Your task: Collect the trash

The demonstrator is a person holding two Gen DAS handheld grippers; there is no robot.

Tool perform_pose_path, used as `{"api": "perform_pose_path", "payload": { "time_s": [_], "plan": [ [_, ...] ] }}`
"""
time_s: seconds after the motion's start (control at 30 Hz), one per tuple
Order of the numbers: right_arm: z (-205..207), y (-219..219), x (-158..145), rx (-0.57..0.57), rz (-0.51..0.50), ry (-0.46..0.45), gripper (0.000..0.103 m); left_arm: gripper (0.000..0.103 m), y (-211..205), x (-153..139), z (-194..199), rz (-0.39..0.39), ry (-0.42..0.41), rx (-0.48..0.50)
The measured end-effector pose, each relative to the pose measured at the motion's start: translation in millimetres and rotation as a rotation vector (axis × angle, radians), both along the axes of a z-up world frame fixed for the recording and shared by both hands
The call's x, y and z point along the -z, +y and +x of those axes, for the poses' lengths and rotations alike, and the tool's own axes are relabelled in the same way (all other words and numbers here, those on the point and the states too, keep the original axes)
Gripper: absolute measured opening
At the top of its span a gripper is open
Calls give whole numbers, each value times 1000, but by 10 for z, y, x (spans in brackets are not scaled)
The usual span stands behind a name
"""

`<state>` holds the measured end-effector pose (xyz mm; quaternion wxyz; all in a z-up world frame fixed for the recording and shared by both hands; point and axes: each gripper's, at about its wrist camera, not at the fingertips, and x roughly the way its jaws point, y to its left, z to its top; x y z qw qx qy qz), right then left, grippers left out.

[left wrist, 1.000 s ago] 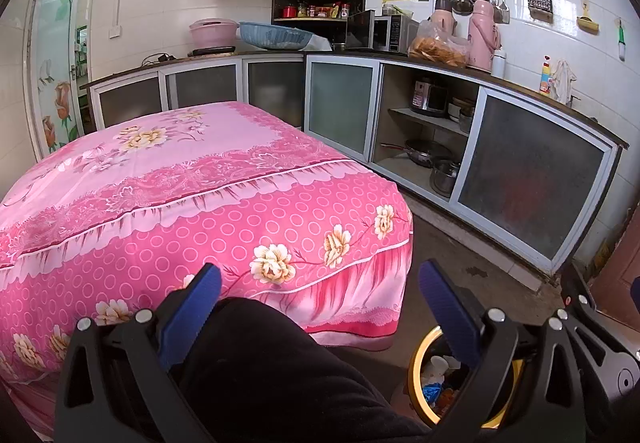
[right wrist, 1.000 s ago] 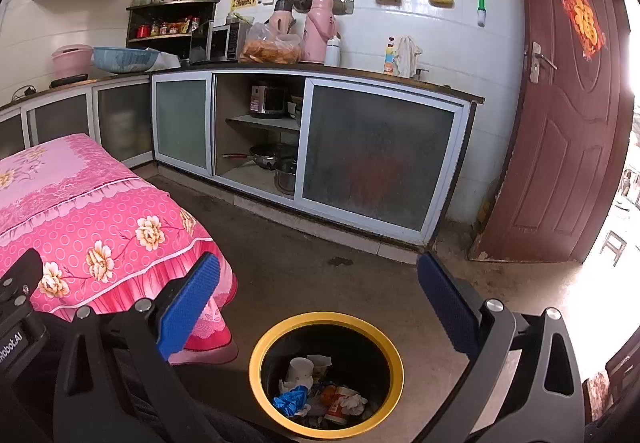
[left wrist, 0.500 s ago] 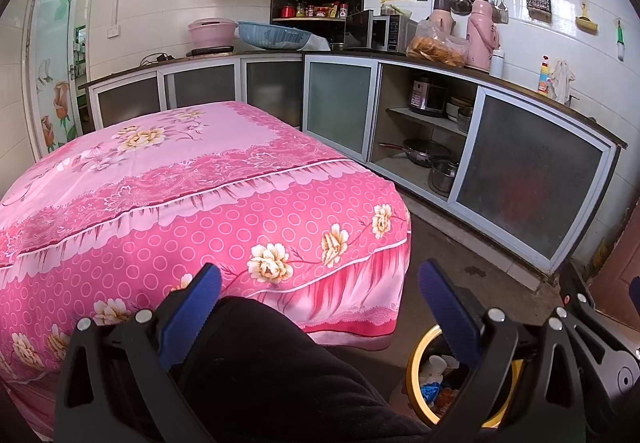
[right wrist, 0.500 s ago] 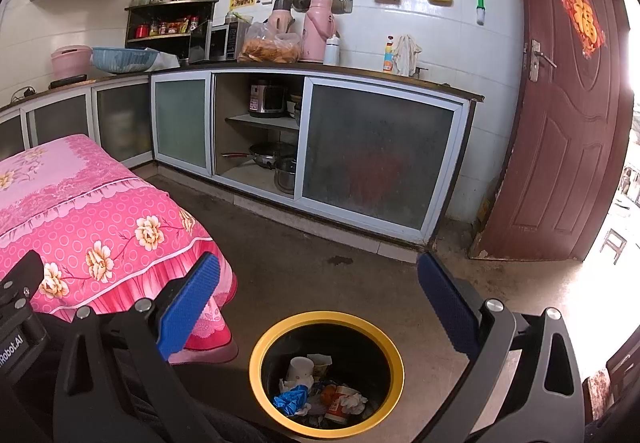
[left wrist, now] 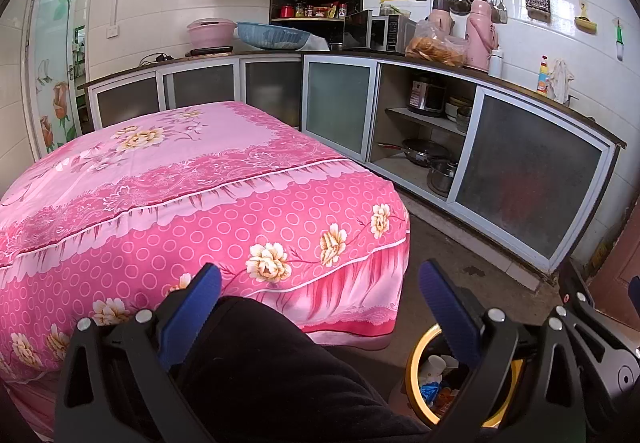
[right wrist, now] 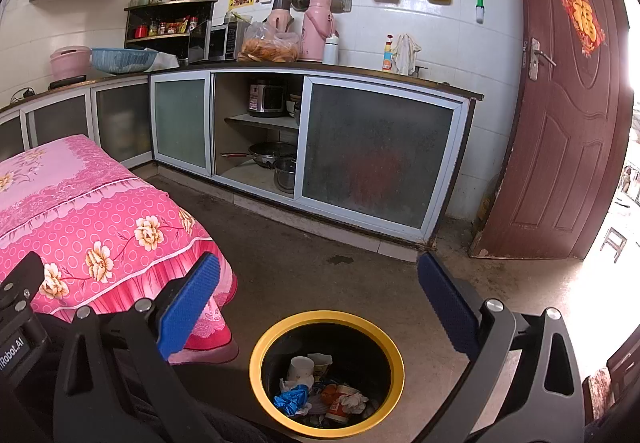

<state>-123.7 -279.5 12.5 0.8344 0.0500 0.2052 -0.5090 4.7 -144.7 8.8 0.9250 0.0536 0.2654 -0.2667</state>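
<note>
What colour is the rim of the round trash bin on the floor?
Yellow, around the round black trash bin; the right wrist view shows it best.

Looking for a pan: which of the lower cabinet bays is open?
The bay under the microwave; its shelves with a rice cooker and pans show, while the others have frosted panels across them.

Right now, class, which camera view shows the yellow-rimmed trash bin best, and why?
The right wrist view: the trash bin shows its whole yellow rim, with cups and wrappers inside, framed between the open right gripper. In the left wrist view only part of the rim shows, largely hidden behind the left gripper's right finger.
</note>
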Motion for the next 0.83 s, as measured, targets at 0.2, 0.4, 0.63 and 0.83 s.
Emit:
{"api": "perform_pose_path", "payload": {
  "time_s": [0.2,0.4,0.63,0.83],
  "plan": [
    [-8,20,3,1,4,0,95,95,0,2,-3,-3,0,3],
    [-14,24,-2,2,3,-2,95,95,-3,-13,-55,-11,-20,7],
    [-20,-3,-10,2,4,-2,95,95,6,-20,-30,-5,-10,-2],
    [-25,14,-12,3,5,-3,95,95,16,-12,5,-3,-3,-2]
  ]
}}
